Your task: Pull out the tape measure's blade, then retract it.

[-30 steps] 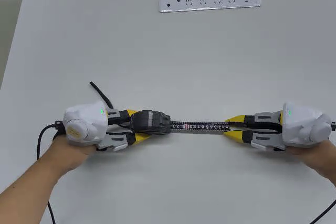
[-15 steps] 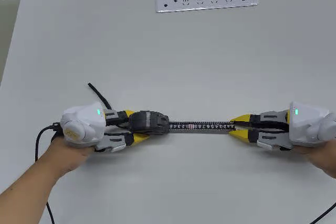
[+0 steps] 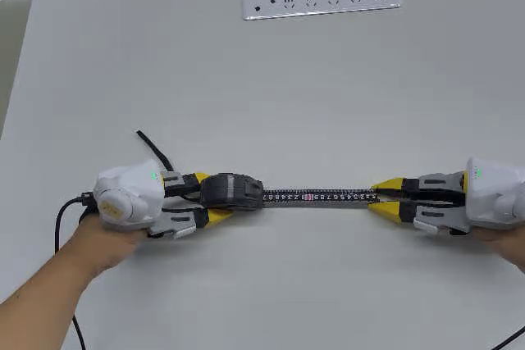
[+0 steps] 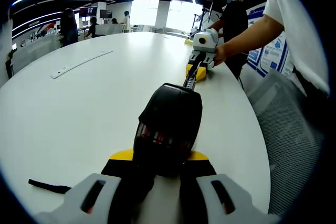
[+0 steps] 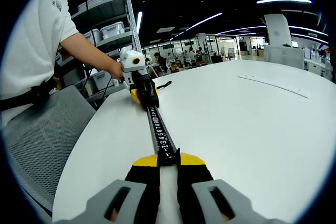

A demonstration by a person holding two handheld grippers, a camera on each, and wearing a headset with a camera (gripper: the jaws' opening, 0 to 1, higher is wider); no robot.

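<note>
Left gripper [image 3: 212, 196] clamped the tape measure [image 3: 236, 191] on the bench [image 3: 271, 96] near seven o'clock; right gripper [image 3: 377, 197] pinched the blade [image 3: 316, 197] by its tip near four o'clock. Pulling out seemed the step in hand; next called for drawing toward three o'clock, then easing it back.

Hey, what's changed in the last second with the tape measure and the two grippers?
The right gripper slid further right, still shut on the blade, drawing more of it out. The left gripper kept holding the case in place; the power strip stayed put.
</note>
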